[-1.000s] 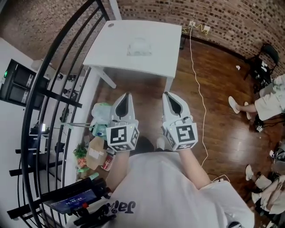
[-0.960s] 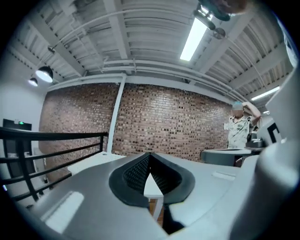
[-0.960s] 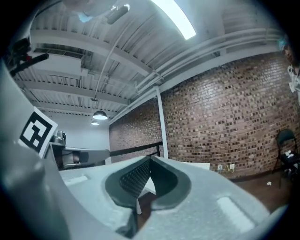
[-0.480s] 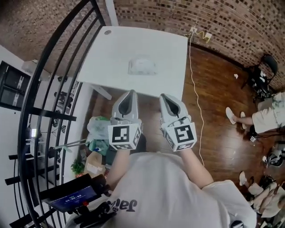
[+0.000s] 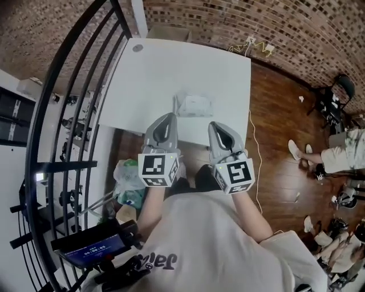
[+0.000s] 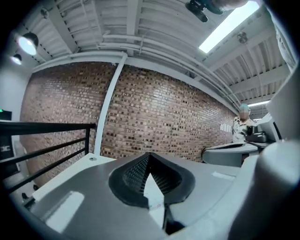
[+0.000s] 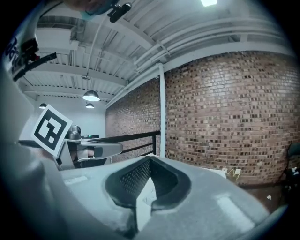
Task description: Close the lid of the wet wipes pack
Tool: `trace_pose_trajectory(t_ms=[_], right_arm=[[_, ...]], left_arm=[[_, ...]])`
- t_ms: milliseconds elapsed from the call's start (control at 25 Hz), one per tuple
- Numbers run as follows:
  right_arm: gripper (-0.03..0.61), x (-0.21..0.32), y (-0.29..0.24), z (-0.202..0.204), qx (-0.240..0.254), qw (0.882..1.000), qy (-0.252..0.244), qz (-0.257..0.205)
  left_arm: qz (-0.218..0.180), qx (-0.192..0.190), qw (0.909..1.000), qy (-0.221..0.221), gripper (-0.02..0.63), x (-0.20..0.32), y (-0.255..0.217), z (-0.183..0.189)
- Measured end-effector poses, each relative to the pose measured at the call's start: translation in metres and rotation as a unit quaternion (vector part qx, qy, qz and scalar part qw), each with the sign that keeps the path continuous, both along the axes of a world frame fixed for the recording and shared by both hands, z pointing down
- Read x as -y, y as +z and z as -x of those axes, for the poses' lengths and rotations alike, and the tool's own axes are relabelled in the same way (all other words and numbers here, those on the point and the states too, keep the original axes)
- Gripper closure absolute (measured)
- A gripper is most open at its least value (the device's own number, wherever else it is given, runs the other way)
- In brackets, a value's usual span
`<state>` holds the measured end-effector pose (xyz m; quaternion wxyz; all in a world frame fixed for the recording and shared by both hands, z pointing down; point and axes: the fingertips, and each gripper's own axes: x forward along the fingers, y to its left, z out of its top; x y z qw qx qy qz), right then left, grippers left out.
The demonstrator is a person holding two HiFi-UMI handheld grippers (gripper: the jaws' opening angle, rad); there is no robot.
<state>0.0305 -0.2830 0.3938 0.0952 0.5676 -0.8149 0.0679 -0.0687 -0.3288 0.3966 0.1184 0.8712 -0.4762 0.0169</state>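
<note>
At the far left of the head view, a black railing curves past a small screen low in the corner, with a plastic bag on the floor just beyond the bars. Next comes the white table, set against the brick wall. The wet wipes pack lies on the table close to its near edge; its lid seems to stand raised along the left side, though the pack is too small here to be sure.

The left gripper is held out over the table's near edge, with its tips just short of the pack's left corner and its marker cube nearer the person's white shirt. In its own view the left gripper has its jaws pressed tip to tip with nothing between them, and the tabletop and brick wall lie beyond.

The right gripper sits beside it, a little lower and nearer the pack's right end, apart from the pack. In its own view the right gripper is likewise clenched tip to tip and empty, and the left gripper's marker cube shows at that view's left edge.

Further right, a white cable trails over the wooden floor, and a seated person's legs show at the edge.
</note>
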Motion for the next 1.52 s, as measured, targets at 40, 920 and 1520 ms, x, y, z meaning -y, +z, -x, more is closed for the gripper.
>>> trace_pose_trajectory(t_ms=[40,920,1520], right_arm=[[0.589,0.006,0.005,-0.002,0.002,1.000,0.003,0.008],[0.589,0.183,0.152,-0.035,-0.030,0.981,-0.039,0.186],[0.589,0.177,0.197,-0.022,-0.030,0.968,-0.091,0.230]], left_arm=[[0.003,0.004,1.0000,0.005,0.598,0.005,0.004,-0.003],[0.078,0.089,0.9928,-0.021,0.598,0.129,0.109,-0.045],[0.136,0.087,0.9866,-0.022,0.598,0.135,0.156,-0.058]])
